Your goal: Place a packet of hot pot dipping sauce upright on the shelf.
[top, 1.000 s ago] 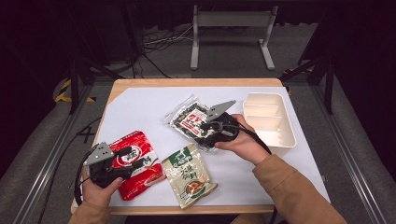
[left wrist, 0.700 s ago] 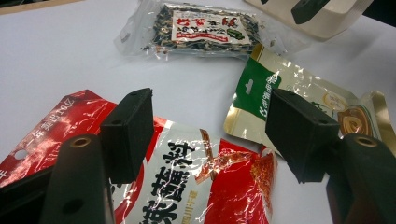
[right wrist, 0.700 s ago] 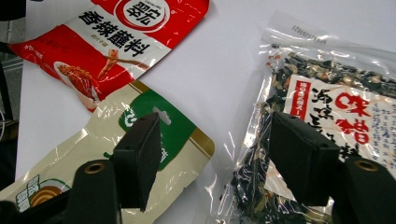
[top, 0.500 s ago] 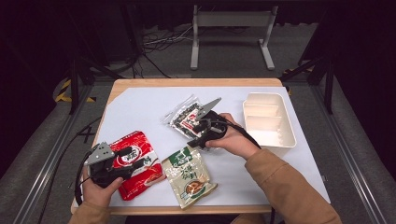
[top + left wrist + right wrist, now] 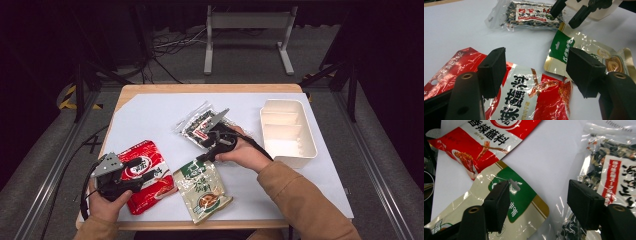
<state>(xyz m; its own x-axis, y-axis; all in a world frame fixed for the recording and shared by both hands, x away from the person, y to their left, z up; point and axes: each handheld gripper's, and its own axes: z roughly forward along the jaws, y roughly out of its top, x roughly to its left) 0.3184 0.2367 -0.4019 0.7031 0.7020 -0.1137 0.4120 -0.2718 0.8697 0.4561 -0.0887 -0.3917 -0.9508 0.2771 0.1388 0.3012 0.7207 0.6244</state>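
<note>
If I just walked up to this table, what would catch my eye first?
Probably the red packet at the near left, with the open left gripper poised over it. Next, the green pouch beside it and the dark seaweed bag mid-table, where the open right gripper hovers. A white tray sits right.

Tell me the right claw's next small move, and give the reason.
Probably lower the right claw a little further and close on the green-topped pouch's top edge. Its jaws, just opened wider, stand open and empty, with that edge under one jaw and the clear seaweed packet under the other.
</note>
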